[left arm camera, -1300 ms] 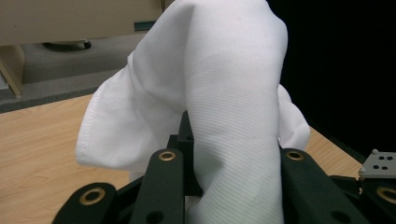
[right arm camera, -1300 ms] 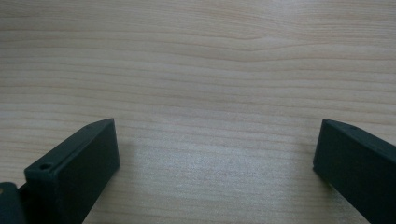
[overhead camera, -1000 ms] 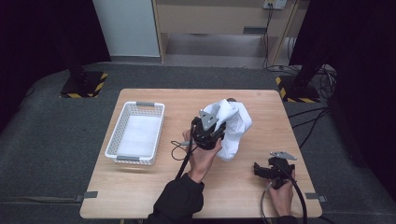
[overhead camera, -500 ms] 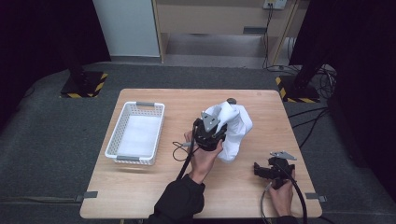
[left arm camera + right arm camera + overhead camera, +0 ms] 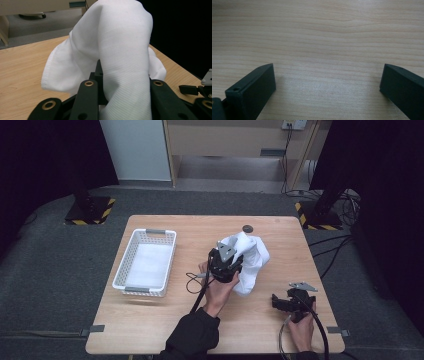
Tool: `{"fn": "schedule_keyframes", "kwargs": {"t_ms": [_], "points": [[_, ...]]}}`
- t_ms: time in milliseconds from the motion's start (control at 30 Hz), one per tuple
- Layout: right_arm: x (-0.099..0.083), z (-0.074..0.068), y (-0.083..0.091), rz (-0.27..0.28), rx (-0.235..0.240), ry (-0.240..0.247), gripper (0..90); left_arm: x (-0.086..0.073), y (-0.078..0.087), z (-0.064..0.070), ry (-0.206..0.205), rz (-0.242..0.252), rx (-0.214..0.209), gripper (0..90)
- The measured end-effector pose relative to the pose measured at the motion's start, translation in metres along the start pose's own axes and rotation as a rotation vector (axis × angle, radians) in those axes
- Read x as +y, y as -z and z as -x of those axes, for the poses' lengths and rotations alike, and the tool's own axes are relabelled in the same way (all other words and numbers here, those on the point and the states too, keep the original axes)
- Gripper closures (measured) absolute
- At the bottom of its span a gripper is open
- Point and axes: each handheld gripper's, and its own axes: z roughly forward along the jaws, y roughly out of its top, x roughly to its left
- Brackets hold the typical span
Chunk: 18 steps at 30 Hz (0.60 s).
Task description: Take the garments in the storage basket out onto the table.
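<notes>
A white cloth (image 5: 252, 257) is bunched up at the middle right of the wooden table (image 5: 165, 320). My left gripper (image 5: 231, 264) is shut on the cloth and holds part of it off the table. In the left gripper view the cloth (image 5: 120, 42) rises in a thick fold between the two black jaws of the left gripper (image 5: 122, 83) and drapes over them. My right gripper (image 5: 287, 303) rests near the front right of the table, apart from the cloth. In its own view the right gripper (image 5: 327, 82) stands open over bare wood, with nothing between the jaws.
A white plastic basket (image 5: 131, 270) lined in white stands at the left of the table. A small dark round disc (image 5: 247, 228) lies near the far edge. The right gripper's tip (image 5: 192, 89) shows at the left gripper view's right edge.
My left gripper has edged slightly to the right with the cloth in it. The right gripper has stayed where it was.
</notes>
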Motion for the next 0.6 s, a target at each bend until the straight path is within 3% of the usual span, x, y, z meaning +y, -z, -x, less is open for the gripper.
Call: {"fn": "schedule_keyframes", "kwargs": {"t_ms": [600], "points": [[0.0, 0.0, 0.0, 0.0, 0.0, 0.0, 0.2, -0.01, -0.013, 0.0, -0.002, -0.036, 0.007, 71.1]]}}
